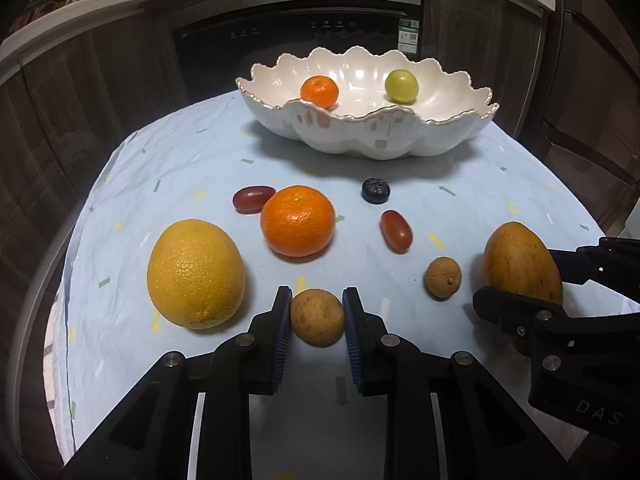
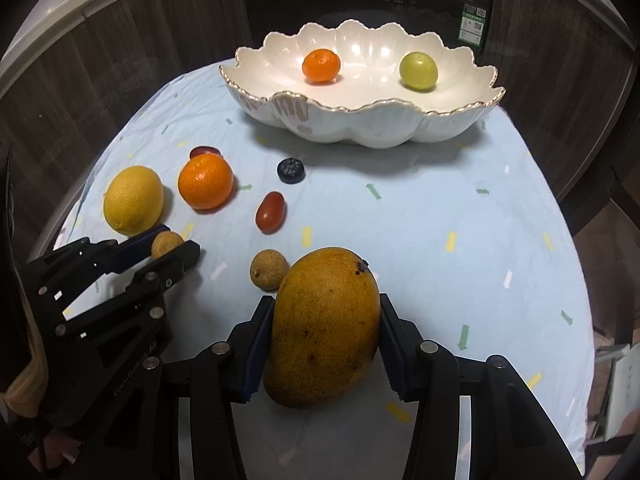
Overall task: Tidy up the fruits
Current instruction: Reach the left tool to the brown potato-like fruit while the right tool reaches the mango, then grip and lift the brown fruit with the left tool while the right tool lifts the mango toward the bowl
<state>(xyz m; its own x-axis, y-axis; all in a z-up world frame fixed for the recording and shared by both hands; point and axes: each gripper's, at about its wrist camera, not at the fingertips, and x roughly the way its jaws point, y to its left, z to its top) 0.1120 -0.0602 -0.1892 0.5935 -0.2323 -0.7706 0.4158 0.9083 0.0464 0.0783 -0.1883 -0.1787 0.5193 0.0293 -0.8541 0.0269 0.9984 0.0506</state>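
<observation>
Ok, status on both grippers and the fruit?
Left gripper shut on small brown fruit. Right gripper clamped on mango. Bowl path clear.

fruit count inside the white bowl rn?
2: a small orange on the left of the bowl and a yellow-green fruit on the right. Nothing looks hidden.

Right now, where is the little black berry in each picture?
Left wrist view: the black berry sits just right of centre, on the cloth below the bowl.
Right wrist view: the black berry sits left of centre.
Shared landmark: the red fruit lies just nearer the camera.
</observation>
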